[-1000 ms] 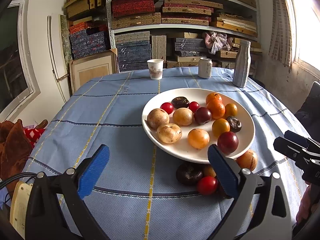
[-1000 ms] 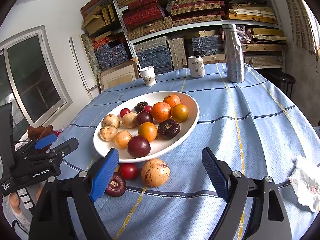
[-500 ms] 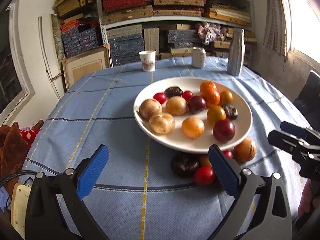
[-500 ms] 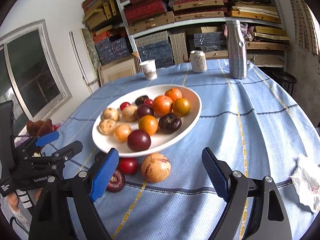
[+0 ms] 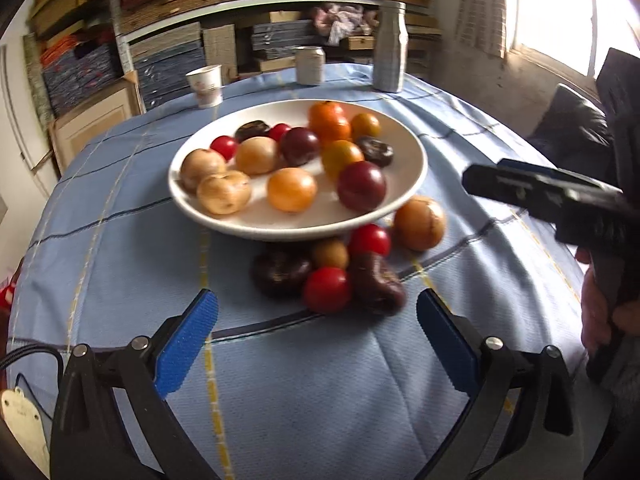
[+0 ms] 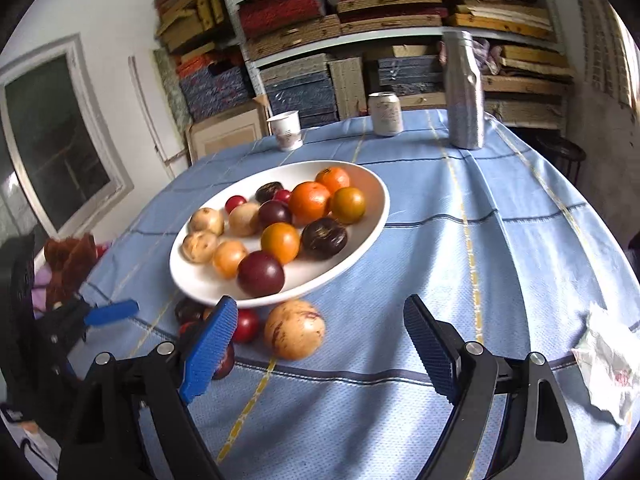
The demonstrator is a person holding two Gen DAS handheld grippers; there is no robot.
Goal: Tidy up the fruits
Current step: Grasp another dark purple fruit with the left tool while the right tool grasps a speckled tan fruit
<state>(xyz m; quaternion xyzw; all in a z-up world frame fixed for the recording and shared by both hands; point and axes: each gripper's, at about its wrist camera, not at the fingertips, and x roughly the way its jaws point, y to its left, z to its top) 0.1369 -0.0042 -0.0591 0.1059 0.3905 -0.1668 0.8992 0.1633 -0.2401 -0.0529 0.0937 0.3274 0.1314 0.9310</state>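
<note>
The left tongs (image 5: 316, 336) are standing wide open with nothing between their blue pads, hanging just in front of a small heap of loose fruit lying on the table (image 5: 120, 264) against the near rim of the white plate (image 5: 416, 160). The right tongs (image 6: 316, 344) are likewise gaping empty, pointing at a speckled tan fruit (image 6: 294, 329) that is sitting on the cloth just outside that same rim.

In the heap, seen from the left wrist, a red cherry tomato (image 5: 326, 289) is lying nearest, touching a dark wrinkled fruit (image 5: 280, 270) on its left and a dark purple lumpy fruit (image 5: 376, 282) on its right. Behind them, tucked under the plate's edge, a small yellow fruit (image 5: 330, 254) and a second red tomato (image 5: 369, 240) are showing.

The plate itself is carrying the sorted fruit: tan round ones on its left side, oranges (image 6: 310, 202) toward the far right, dark plums (image 6: 261, 273) and small tomatoes between them.

Beyond the plate, at the table's far edge, a paper cup (image 6: 286, 130), a drinks can (image 6: 385, 114) and a tall silver bottle (image 6: 464, 88) are standing upright. To the plate's right, near the table's edge, a crumpled wrapper (image 6: 608, 360) is lying.

A hand (image 5: 600, 312) is gripping the right tongs' handle, right of the plate in the left-wrist view.
</note>
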